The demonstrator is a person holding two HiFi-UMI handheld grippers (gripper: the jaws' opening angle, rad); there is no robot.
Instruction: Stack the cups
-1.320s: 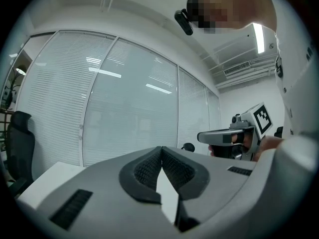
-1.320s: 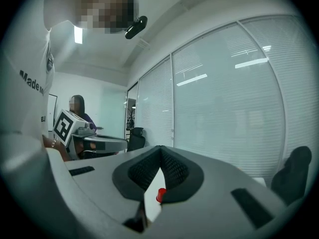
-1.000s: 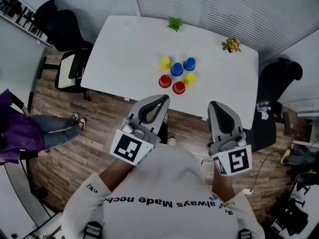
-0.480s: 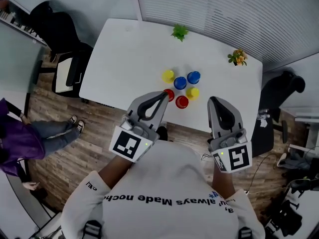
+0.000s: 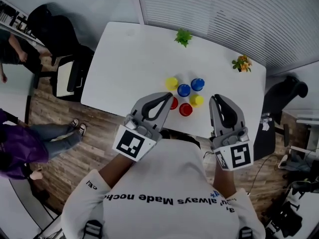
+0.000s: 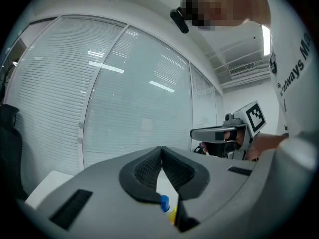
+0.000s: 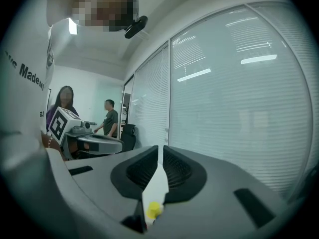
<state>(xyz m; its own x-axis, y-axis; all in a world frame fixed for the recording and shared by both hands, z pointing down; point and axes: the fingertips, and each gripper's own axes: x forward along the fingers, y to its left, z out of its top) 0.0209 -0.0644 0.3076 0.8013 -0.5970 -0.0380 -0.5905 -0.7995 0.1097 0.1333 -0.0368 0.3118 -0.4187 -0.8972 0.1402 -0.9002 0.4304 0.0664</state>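
The cups (image 5: 184, 90), six in all, stand clustered unstacked near the near edge of the white table (image 5: 129, 59), right of its middle. That table is the biggest thing in front of me, with a black chair (image 5: 60, 39) off its left end and a second dark chair (image 5: 286, 88) off its right end.

My left gripper (image 5: 167, 96) hangs over the near table edge with its jaws shut tip to tip and nothing in them. Its nose covers part of the left red cup (image 5: 173, 104). My right gripper (image 5: 217, 99) sits just right of the cluster. Its jaws are parted by only a thin slit, having just been opening, and they hold nothing.

Along the far edge stand a green plant (image 5: 183, 36) and, further right, an orange-flowered plant (image 5: 241, 63).

Within the cluster:
- The far yellow cup (image 5: 171, 82) is at the left.
- The middle blue cup (image 5: 184, 90) and the far blue cup (image 5: 198, 84) are beside it.
- The right yellow cup (image 5: 196, 100) is nearer.
- The near red cup (image 5: 186, 109) is closest.
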